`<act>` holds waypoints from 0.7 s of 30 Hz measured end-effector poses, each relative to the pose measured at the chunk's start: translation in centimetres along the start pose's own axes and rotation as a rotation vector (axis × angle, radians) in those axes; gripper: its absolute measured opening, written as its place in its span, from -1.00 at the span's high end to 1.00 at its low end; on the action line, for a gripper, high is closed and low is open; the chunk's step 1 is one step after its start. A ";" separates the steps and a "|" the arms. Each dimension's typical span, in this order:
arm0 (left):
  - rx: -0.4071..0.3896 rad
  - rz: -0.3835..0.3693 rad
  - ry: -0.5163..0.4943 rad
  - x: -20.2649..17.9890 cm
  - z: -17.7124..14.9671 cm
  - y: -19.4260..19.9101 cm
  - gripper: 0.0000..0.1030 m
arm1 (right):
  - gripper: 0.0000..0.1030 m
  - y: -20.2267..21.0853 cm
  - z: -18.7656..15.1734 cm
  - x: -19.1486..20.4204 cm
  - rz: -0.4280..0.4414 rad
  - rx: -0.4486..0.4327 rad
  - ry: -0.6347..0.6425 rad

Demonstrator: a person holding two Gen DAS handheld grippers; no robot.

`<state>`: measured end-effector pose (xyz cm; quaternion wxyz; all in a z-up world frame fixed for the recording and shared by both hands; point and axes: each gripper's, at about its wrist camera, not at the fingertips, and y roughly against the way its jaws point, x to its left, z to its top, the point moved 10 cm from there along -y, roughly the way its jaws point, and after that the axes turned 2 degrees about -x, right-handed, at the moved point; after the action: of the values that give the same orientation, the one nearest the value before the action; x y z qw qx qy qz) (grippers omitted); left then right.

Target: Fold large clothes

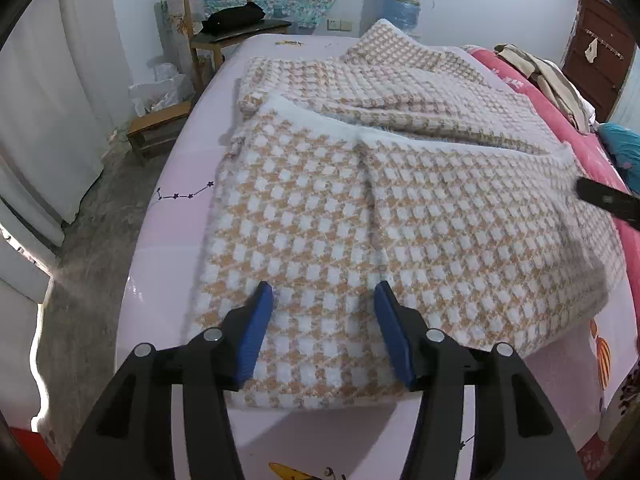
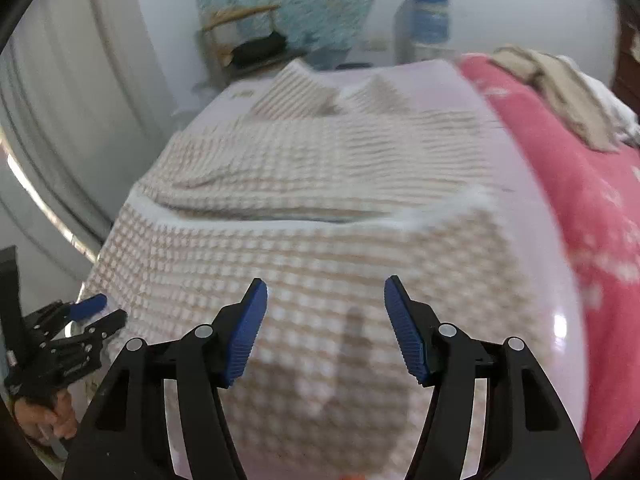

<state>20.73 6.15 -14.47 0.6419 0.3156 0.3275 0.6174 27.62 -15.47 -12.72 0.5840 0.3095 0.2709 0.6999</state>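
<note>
A large fuzzy garment with a tan and white check pattern (image 1: 360, 208) lies on the pale lilac bed sheet (image 1: 180, 216). Its near half is folded back over the far half, with a white fuzzy hem (image 1: 328, 124) across the middle. My left gripper (image 1: 324, 304) is open and empty, just above the garment's near edge. My right gripper (image 2: 326, 296) is open and empty above the same garment (image 2: 320, 248); that view is blurred. The left gripper also shows at the right wrist view's left edge (image 2: 96, 312).
A wooden chair (image 1: 224, 28) with a black item stands beyond the bed's far left corner, a low wooden stool (image 1: 160, 128) beside it. A water jug (image 1: 404, 0) stands by the far wall. A pink blanket (image 2: 580, 184) with beige clothes (image 2: 560, 84) lies on the right.
</note>
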 end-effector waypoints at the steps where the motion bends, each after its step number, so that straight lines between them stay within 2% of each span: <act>1: 0.001 0.002 -0.001 0.0 0.0 0.0 -0.02 | -0.14 -1.4 0.0 0.7 0.002 0.020 0.012; 4: 0.002 0.002 0.002 0.0 0.0 0.0 -0.03 | -0.28 -4.4 -1.0 1.3 -0.035 0.086 0.046; 6: 0.001 -0.001 0.004 0.0 0.0 0.1 -0.03 | -0.33 -4.8 -0.8 1.1 -0.032 0.088 0.029; 9: 0.000 0.001 0.002 0.0 0.0 0.0 -0.04 | -0.33 -3.8 -0.6 0.8 -0.016 0.099 -0.008; 11: -0.004 0.006 -0.004 0.0 0.0 0.0 -0.04 | -0.33 -2.4 -0.4 1.5 0.021 0.076 -0.008; 14: -0.007 0.012 -0.007 0.0 0.0 0.1 -0.04 | -0.33 0.1 -0.6 3.6 0.083 0.031 0.045; 17: -0.008 0.013 -0.008 0.0 -0.1 0.1 -0.05 | -0.33 0.9 -2.0 5.4 0.105 0.020 0.124; 19: -0.008 0.013 -0.008 0.0 -0.1 0.1 -0.05 | -0.34 -0.5 -3.8 5.7 0.069 0.061 0.170; 21: -0.010 0.017 -0.010 0.0 -0.1 0.1 -0.05 | -0.34 -1.1 -4.3 5.9 0.020 0.046 0.211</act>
<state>20.60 6.10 -14.48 0.6397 0.3185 0.3184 0.6229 24.31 -9.54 -15.67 0.5379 0.2501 0.3436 0.7281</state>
